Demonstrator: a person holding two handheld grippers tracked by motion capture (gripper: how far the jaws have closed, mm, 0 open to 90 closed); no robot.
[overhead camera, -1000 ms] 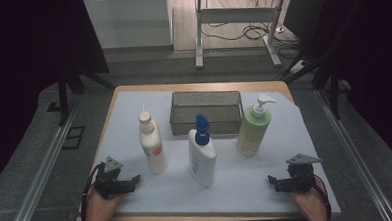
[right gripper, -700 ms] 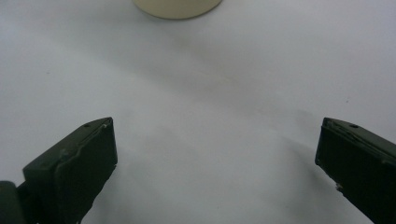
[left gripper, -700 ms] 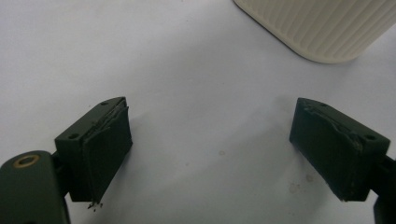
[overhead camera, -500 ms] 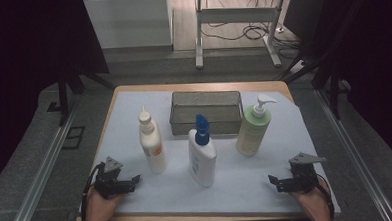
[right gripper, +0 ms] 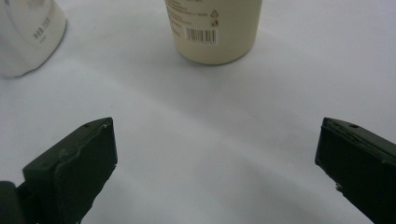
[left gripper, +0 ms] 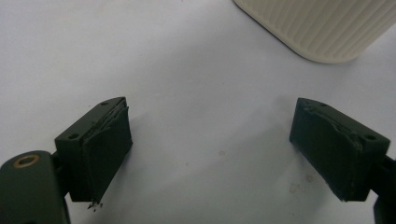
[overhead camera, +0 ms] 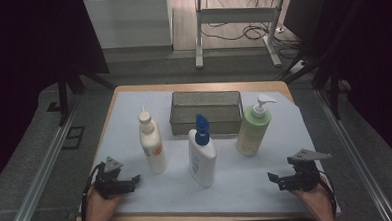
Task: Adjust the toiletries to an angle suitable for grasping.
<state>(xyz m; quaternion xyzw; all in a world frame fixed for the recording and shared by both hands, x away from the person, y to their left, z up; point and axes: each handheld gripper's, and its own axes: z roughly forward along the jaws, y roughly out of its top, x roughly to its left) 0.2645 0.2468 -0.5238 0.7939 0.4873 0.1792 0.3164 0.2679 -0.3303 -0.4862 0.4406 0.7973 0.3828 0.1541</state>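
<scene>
Three bottles stand upright on the white sheet: a cream bottle with a nozzle cap [overhead camera: 151,141] at the left, a white bottle with a blue cap [overhead camera: 202,153] in the middle, and a green pump bottle [overhead camera: 253,125] at the right. Behind them sits a dark wire mesh basket [overhead camera: 205,113]. My left gripper [overhead camera: 135,179] rests open near the front left, just short of the cream bottle [left gripper: 322,28]. My right gripper [overhead camera: 270,179] is open at the front right. Its view shows the green pump bottle's base [right gripper: 213,29] and the white bottle's base [right gripper: 28,37] ahead.
The white sheet [overhead camera: 247,181] covers a wooden table whose front edge runs close under both hands. A table frame and cables [overhead camera: 240,31] lie on the floor beyond the far edge. Metal rails [overhead camera: 41,170] flank the table.
Both grippers stay almost still at the front of the table; the right one has edged slightly rightward. The bottles and basket have not moved.
</scene>
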